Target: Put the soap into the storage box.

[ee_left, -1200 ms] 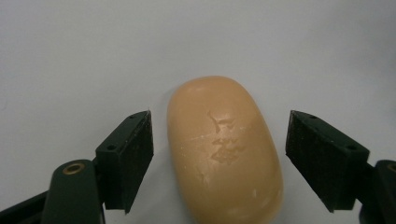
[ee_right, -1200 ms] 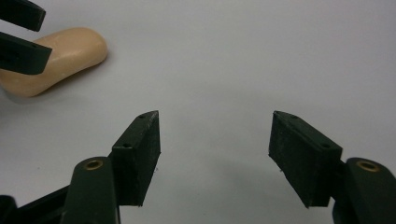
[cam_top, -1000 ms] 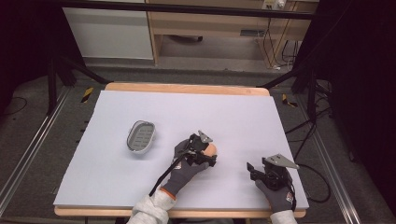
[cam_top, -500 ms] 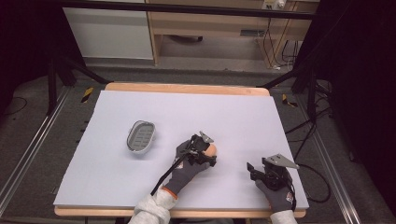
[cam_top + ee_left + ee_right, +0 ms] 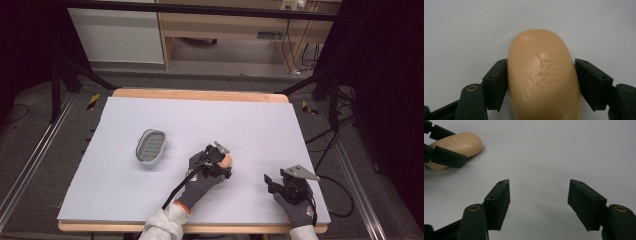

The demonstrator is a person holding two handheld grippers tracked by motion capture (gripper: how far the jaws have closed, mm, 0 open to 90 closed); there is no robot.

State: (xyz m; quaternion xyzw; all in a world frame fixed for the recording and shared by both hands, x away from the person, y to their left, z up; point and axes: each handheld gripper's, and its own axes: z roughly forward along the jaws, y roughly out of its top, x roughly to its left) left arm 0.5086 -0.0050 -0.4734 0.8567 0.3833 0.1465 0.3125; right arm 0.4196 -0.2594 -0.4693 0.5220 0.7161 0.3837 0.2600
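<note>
Barely anything has shifted over the last second in the high view: the left tool (image 5: 218,161) stays clamped on the peach-coloured oval soap bar (image 5: 226,160), low on the white-covered worktop (image 5: 250,125) near the middle of its front edge. That suggests the grip is settling before a lift, likely toward the grey oval soap dish (image 5: 150,146) off to the left. The right tool (image 5: 280,183) idles near the front right corner.

From the left gripper view, both jaws press the soap's flanks; its stamped lettering is too worn to read.

From the right gripper view, the jaws stand wide and empty.

Tool (image 5: 540,82) pads against soap bar (image 5: 542,75)
</note>
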